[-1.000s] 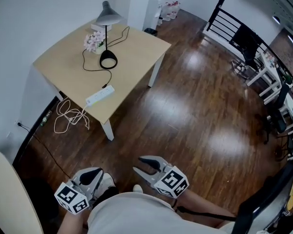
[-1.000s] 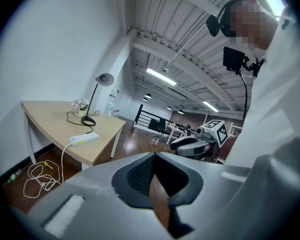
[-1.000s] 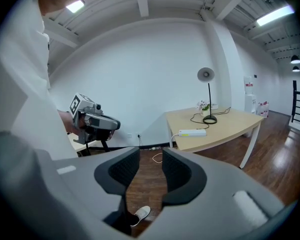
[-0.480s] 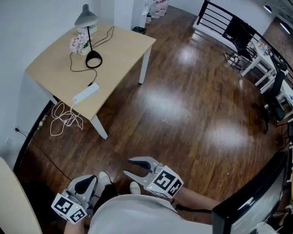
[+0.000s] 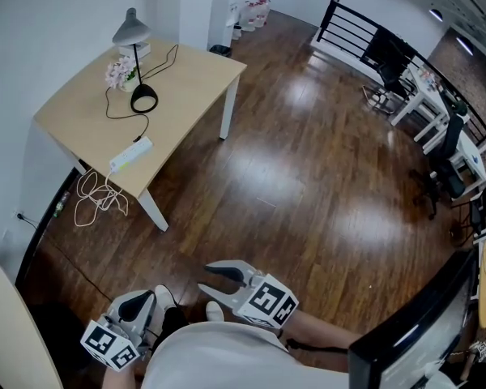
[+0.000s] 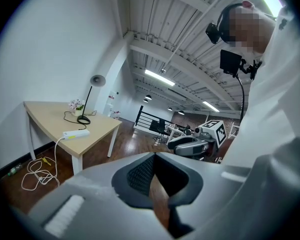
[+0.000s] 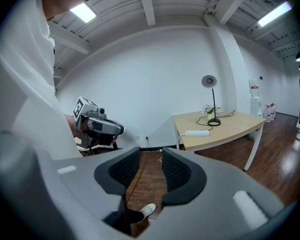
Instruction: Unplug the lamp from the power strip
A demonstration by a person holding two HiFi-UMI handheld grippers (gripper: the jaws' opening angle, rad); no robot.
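The big tan bench [image 5: 186,87] sits at 10 o'clock in the head view, far from the person. The grey lamp [image 5: 135,63] stands at the bench's 11 o'clock corner, and its black cord [image 5: 123,117] runs to the white power strip [image 5: 130,154] by the 7 o'clock edge. Down at 6 o'clock, close to the person, the left tongs [image 5: 142,300] are clenched on nothing and the right tongs [image 5: 204,276] are released and empty.

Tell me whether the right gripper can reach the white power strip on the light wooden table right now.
Probably not. The right gripper sits by the person's body, and a wide stretch of dark wooden floor separates it from the white power strip.
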